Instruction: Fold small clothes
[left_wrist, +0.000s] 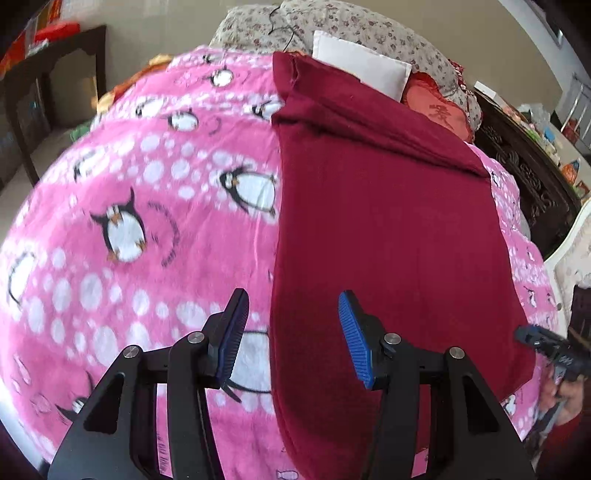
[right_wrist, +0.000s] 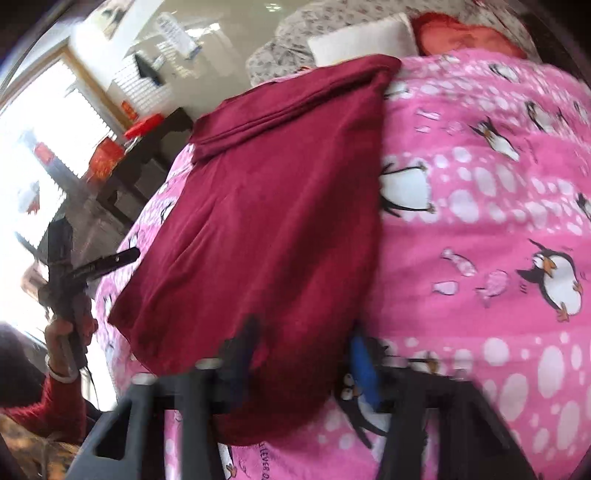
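Observation:
A dark red garment lies flat and lengthwise on a pink penguin blanket, with a folded band across its far end. My left gripper hangs open just above the garment's near left edge, one blue pad over the blanket and the other over the cloth. In the right wrist view, the left gripper shows at the left in a hand. My right gripper is blurred, with its fingers apart astride the garment's near right corner. The right gripper also shows in the left wrist view, at the far right.
A white pillow, a floral cushion and a red cushion lie beyond the garment. A dark wooden table stands off the bed's left side, and dark carved furniture stands on the right.

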